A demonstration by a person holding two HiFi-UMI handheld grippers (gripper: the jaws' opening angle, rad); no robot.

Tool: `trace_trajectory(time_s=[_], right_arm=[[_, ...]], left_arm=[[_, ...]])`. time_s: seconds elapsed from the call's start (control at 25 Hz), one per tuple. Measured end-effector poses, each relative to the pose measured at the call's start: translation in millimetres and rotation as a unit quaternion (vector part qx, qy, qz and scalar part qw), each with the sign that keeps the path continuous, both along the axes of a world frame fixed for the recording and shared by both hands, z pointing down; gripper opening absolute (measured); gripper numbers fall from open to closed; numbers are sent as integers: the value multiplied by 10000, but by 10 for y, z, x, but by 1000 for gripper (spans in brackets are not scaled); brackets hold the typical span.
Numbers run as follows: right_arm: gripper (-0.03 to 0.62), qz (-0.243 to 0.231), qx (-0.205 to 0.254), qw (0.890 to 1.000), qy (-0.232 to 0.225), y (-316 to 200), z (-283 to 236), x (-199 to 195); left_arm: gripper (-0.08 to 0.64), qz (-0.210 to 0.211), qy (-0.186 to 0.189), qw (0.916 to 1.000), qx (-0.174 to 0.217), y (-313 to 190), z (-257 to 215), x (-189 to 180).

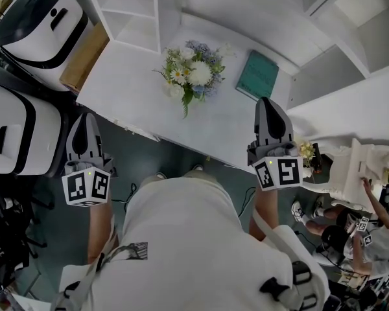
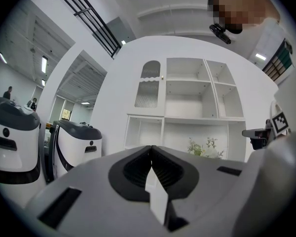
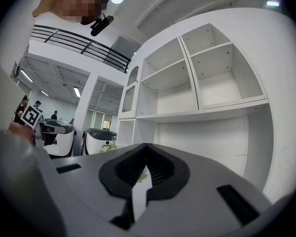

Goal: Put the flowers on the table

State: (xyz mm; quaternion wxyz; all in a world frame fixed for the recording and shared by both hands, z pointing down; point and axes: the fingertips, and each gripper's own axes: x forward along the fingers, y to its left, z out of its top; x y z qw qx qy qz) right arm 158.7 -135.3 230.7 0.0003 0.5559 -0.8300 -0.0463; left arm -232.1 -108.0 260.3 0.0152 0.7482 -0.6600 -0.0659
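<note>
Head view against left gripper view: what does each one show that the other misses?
Only the head view shows the green book beside the flowers on the table. Only the left gripper view shows the arched cabinet door and the black railing overhead. Both show the flowers, the white machines and the left gripper, shut and empty.

No legible text anywhere. Only square coded markers (image 1: 86, 186) on left gripper (image 1: 84, 118) and right gripper (image 1: 267, 102); green book (image 1: 258, 74) cover unreadable.
</note>
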Motion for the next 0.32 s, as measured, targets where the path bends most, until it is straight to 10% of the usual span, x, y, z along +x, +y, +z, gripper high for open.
trace_trajectory(time_s=[0.32], right_arm=[[9, -7, 22, 10000, -3, -8, -20, -11]], left_arm=[[15, 36, -2, 10000, 37, 0, 17, 24]])
